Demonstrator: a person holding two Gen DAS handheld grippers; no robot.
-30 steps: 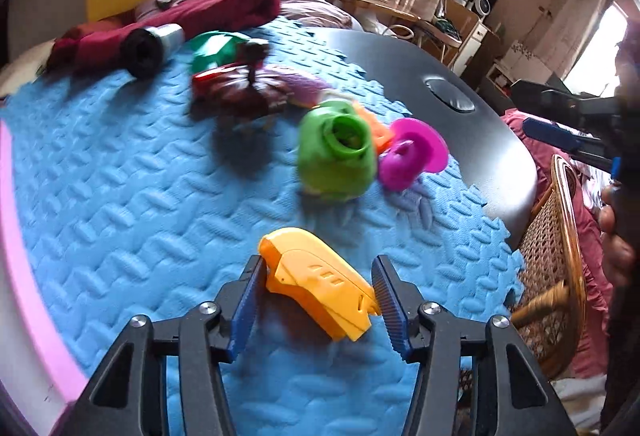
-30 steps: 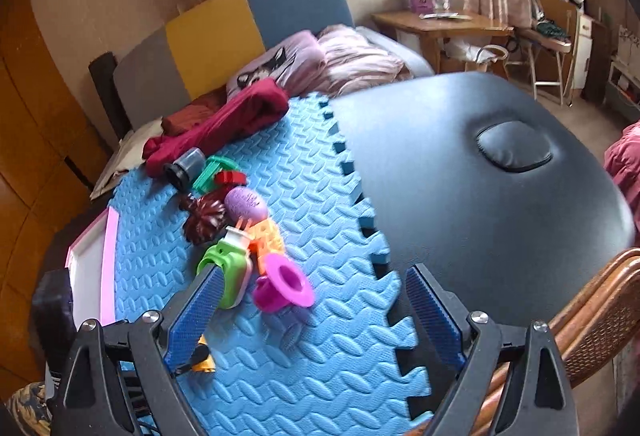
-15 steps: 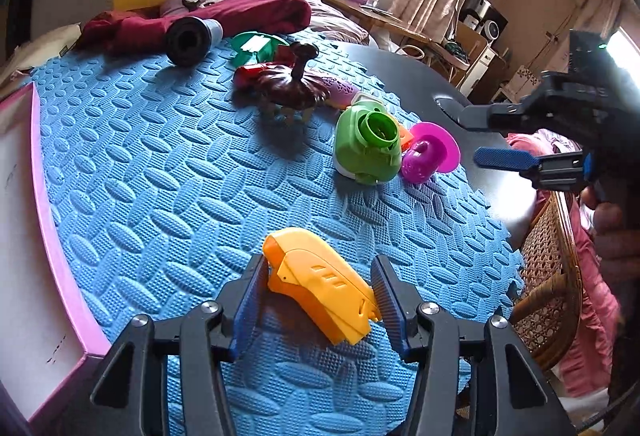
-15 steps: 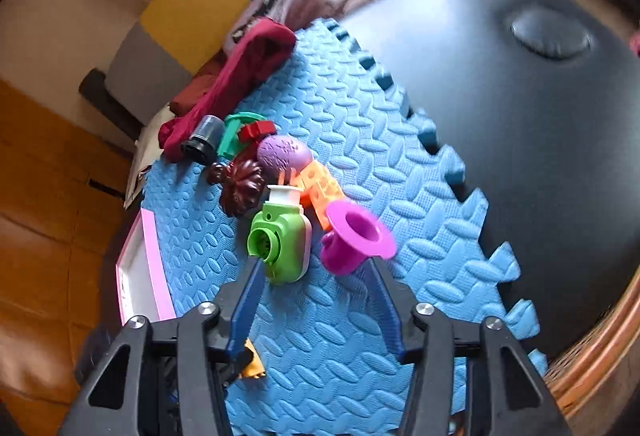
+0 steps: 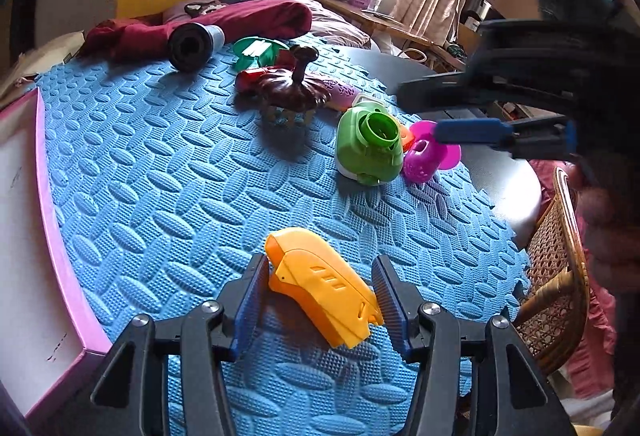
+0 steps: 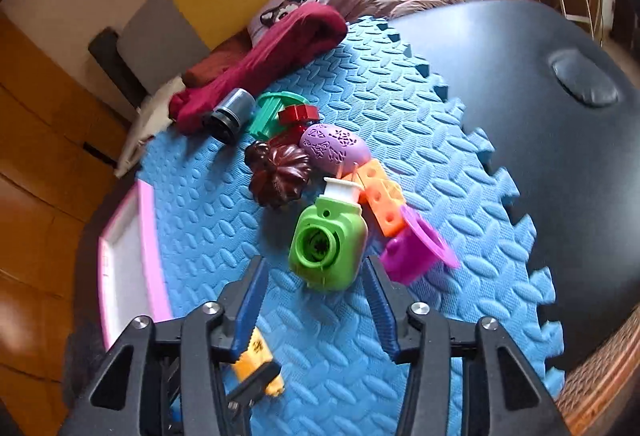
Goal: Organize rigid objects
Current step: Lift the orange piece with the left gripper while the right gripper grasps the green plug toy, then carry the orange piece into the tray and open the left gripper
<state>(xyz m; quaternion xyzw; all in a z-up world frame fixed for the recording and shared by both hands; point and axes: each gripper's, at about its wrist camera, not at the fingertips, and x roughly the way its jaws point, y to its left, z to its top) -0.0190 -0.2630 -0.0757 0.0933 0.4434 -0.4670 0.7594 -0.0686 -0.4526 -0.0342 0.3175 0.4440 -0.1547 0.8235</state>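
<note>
My left gripper is shut on an orange-yellow plastic piece, held slightly above the blue foam mat; the same orange-yellow piece shows at the bottom of the right wrist view. My right gripper is open, jaws about half apart, with the near end of a green camera-shaped toy between the fingertips and a gap at the left pad. In the left wrist view the right gripper hovers over the green toy and a magenta cup.
Behind the green toy lie an orange block, a purple egg, a dark brown pumpkin shape, red and green pieces, a black cylinder and a maroon cloth. A pink-rimmed white tray sits left; black tabletop and wicker chair right.
The right gripper narrowed from wide open and moved in over the green toy and magenta cup. The left gripper still holds the orange-yellow piece; its view shifted slightly at first.
</note>
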